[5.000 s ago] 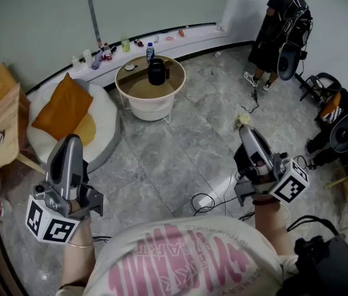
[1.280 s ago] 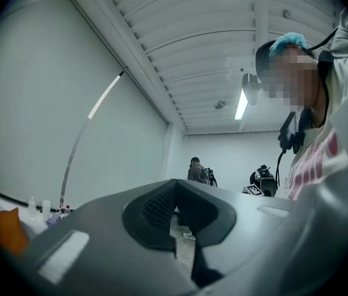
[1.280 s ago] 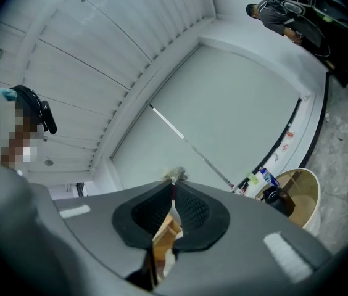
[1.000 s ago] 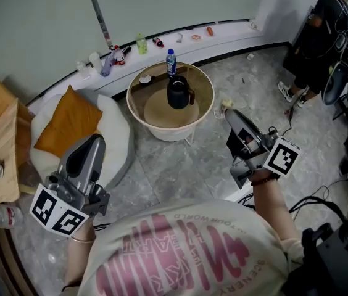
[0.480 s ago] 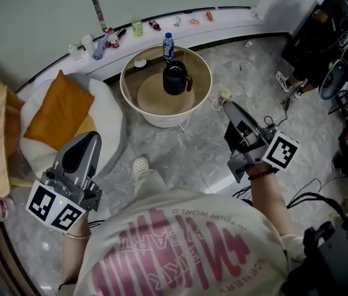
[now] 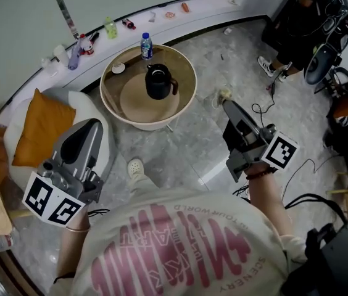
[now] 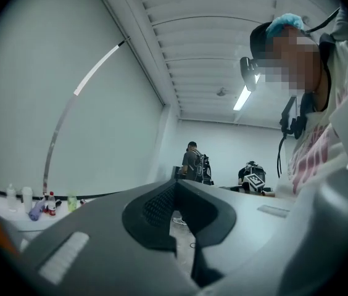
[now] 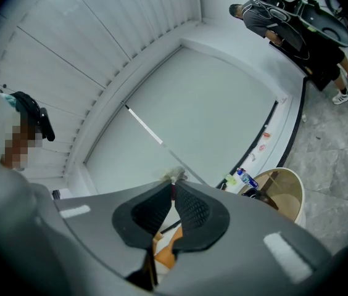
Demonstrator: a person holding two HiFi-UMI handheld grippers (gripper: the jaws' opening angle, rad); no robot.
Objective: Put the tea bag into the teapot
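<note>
Gripping a small pale paper tea bag (image 8: 174, 176)

The right hand-held gripper (image 6: 226, 104) pinches the tea bag at its jaw tips, well apart from the black handled teapot (image 6: 160, 82) on the round cream-rimmed desk (image 6: 122, 82). The left hand-held gripper (image 6: 93, 124) is closed, empty.

A bare studio staged as a lounge: floor cables (image 6: 261, 108), round table (image 6: 102, 89), white beanbag (image 6: 79, 101).

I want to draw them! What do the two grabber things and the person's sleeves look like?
The left gripper and right gripper are smooth grey wedges with black ridged pads inside. Each carries a white cube printed with black square markers. The person wears a pale short-sleeved shirt with pink lettering.
</note>
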